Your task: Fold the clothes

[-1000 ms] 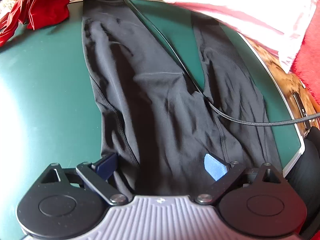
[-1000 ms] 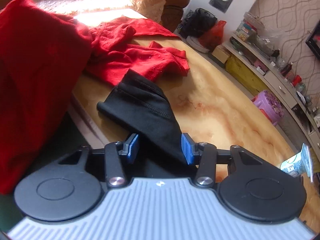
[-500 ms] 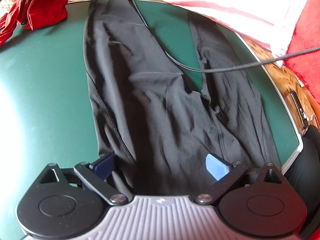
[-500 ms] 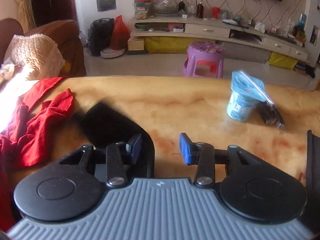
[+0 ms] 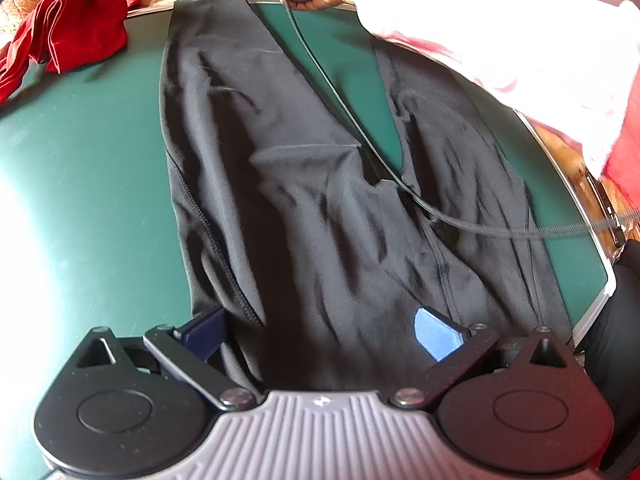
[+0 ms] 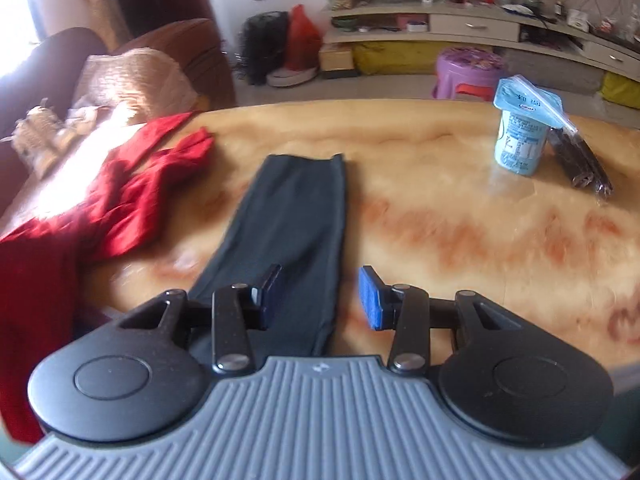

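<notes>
The soft black stretchy trousers (image 5: 320,200) lay flat on the dark green mat (image 5: 80,180), one leg end reaching onto the far yellow stone table (image 6: 460,220). A second before, the right gripper (image 6: 316,296) had pinched that leg end; now its jaws stood apart, empty, just above it. The left gripper (image 5: 320,328) stayed wide open over the near waist, probably touching nothing. That leg looked laid out straight, ready for folding.

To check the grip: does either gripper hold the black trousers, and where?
Nothing is held. The right gripper is open above the flat leg end of the black trousers; the left gripper spreads wide at their waist end, not pinching.
</notes>
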{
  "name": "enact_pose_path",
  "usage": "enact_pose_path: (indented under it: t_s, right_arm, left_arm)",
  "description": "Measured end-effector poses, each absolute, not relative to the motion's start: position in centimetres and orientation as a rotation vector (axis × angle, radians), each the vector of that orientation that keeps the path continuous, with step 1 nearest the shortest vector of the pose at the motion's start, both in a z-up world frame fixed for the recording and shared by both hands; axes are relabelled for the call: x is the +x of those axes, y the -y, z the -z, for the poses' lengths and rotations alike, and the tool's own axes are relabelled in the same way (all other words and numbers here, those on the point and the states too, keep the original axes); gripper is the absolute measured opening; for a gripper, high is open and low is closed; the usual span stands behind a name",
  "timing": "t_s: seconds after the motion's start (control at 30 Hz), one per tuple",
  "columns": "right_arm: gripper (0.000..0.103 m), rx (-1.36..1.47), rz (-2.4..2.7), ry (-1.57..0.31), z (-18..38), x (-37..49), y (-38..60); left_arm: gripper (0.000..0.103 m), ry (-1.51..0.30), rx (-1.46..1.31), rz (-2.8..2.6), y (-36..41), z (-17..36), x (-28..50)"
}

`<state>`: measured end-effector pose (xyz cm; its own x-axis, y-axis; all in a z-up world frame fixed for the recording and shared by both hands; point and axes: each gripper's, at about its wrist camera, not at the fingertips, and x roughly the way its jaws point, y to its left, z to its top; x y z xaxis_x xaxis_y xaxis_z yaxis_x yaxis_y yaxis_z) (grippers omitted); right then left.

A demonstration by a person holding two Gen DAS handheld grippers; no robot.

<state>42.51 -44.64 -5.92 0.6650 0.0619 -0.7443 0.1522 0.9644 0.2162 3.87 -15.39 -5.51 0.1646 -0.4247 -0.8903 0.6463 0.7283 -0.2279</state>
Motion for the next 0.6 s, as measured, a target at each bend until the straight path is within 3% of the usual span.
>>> enact_pose_path:
  t_s: [0.23,0.4,0.6]
  right_arm:
    - [0.048,0.151,0.251,-0.862,3.3,35.9,49.4]
    - [0.048,0.299,0.302,-0.887,3.5,33.2,55.9]
    - [0.049,0.228,0.153,-0.869,4.4,37.6,50.7]
  left_arm:
    - [0.102,-1.157,0.257,0.775,15.6,5.6,3.5]
    - [0.102,-1.144,0.269,0.770,15.7,5.7,3.2]
    - [0.102,-1.150,0.289,0.759,16.2,5.7,3.2]
